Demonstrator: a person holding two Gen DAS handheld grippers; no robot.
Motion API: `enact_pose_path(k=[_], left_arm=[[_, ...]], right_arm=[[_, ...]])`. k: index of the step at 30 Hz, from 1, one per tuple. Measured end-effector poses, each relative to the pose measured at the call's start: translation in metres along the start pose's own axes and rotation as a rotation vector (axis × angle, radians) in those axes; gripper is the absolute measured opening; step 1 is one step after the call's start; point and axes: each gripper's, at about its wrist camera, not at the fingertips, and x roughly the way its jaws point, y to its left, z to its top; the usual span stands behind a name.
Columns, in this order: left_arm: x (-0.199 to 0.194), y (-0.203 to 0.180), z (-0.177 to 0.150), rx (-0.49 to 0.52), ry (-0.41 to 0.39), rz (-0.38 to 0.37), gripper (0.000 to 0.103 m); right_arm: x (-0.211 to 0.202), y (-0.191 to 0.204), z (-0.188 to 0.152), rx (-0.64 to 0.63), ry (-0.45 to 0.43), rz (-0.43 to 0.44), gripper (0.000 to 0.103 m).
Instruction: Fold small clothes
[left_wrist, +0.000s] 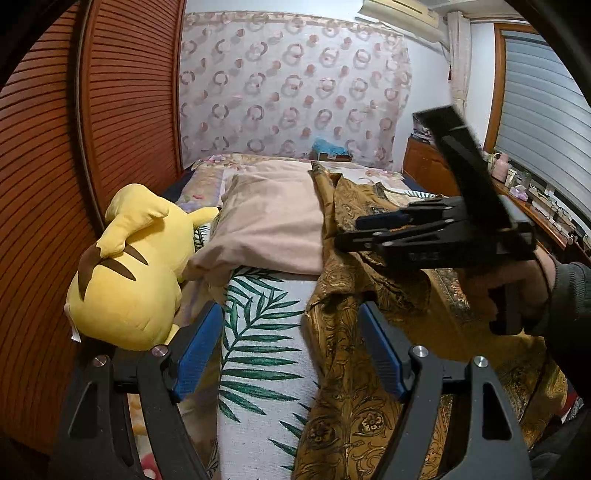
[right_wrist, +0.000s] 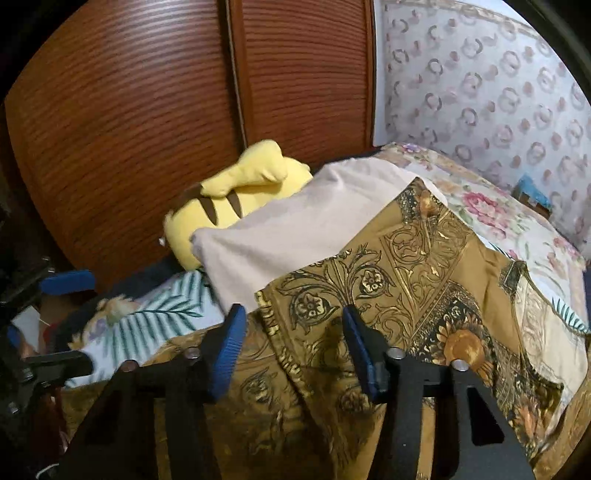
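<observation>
A gold-brown garment (left_wrist: 354, 369) (right_wrist: 406, 258) with an ornate print lies crumpled on the bed. My left gripper (left_wrist: 290, 343) stands open low over the leaf-print sheet (left_wrist: 258, 332); its right pad is at the garment's left edge and nothing is between its fingers. It also shows at the far left of the right wrist view as the left gripper (right_wrist: 70, 323). A hand holds my right gripper (left_wrist: 349, 232) (right_wrist: 293, 339) above the garment. Its jaws stand partly apart over a raised fold of the cloth, and the pads do not visibly press on it.
A yellow plush toy (left_wrist: 129, 277) (right_wrist: 236, 195) leans against the louvred wooden wardrobe (left_wrist: 110, 129) on the left. A beige pillow (left_wrist: 269, 221) (right_wrist: 295, 229) lies beyond the garment. A wooden desk (left_wrist: 424, 162) with small items runs along the right; a blue box (left_wrist: 328, 147) sits by the curtain.
</observation>
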Motion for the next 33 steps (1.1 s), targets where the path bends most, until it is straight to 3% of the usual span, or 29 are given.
enact_pose_path(k=[3, 4, 8, 14, 20, 23, 27, 33], left_arm=[[-0.001, -0.001, 0.0, 0.004, -0.004, -0.004, 0.077], [-0.002, -0.002, -0.001, 0.005, -0.007, -0.007, 0.077], [-0.001, -0.006, 0.0, 0.008, -0.005, -0.015, 0.077], [-0.001, -0.014, 0.003, 0.014, -0.007, -0.03, 0.077], [0.0, -0.023, 0.005, 0.028, -0.008, -0.036, 0.077], [0.003, -0.027, 0.006, 0.03, -0.004, -0.041, 0.077], [0.008, -0.034, 0.007, 0.034, 0.004, -0.051, 0.077], [0.014, -0.05, 0.01, 0.054, 0.015, -0.068, 0.077]], right_arm=[[0.008, -0.005, 0.001, -0.006, 0.014, -0.011, 0.013], [0.006, -0.005, 0.002, -0.004, 0.004, -0.016, 0.008], [-0.016, -0.025, 0.003, 0.062, -0.058, -0.019, 0.005], [-0.046, -0.057, -0.008, 0.096, -0.117, -0.126, 0.005], [-0.065, -0.087, -0.026, 0.203, -0.081, -0.225, 0.005], [-0.072, -0.095, -0.031, 0.242, -0.072, -0.285, 0.019], [-0.085, -0.096, -0.037, 0.236, -0.07, -0.309, 0.056], [-0.117, -0.107, -0.065, 0.275, -0.072, -0.32, 0.059]])
